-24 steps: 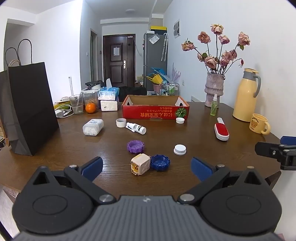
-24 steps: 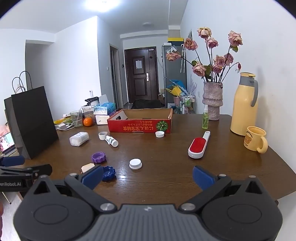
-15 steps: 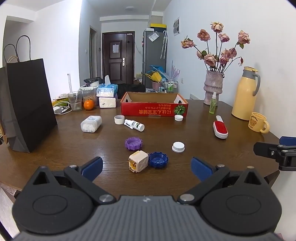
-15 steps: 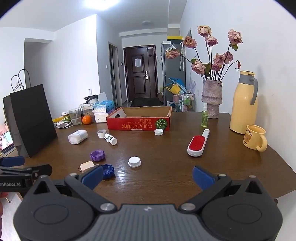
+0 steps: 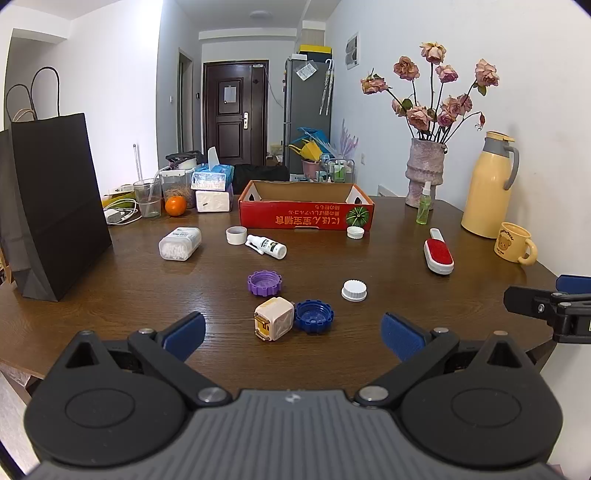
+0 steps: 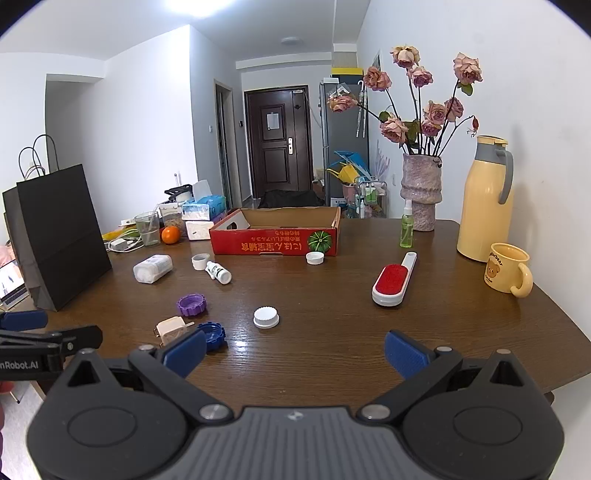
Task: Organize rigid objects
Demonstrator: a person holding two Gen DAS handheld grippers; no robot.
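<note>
change: both views had crept slightly toward the worktop [image 5: 110, 295], nothing displaced | left tool [image 5: 293, 334] released, empty | right tool [image 6: 295, 350] released, empty | charger plug [image 5: 274, 318] at lower centre, touching blue cap [image 5: 314, 316] | red box [image 5: 306, 214] empty, sorting unstarted

White walls [image 6: 140, 122] close in a narrow room that runs back to a dark panelled door [image 6: 276, 138] at the far end. A grey fridge [image 6: 341, 144] stands to the door's right. A ceiling light [image 6: 192, 5] glares overhead. The dark wooden desk [image 6: 332, 332] fills the foreground, its right side close to the wall.
</note>
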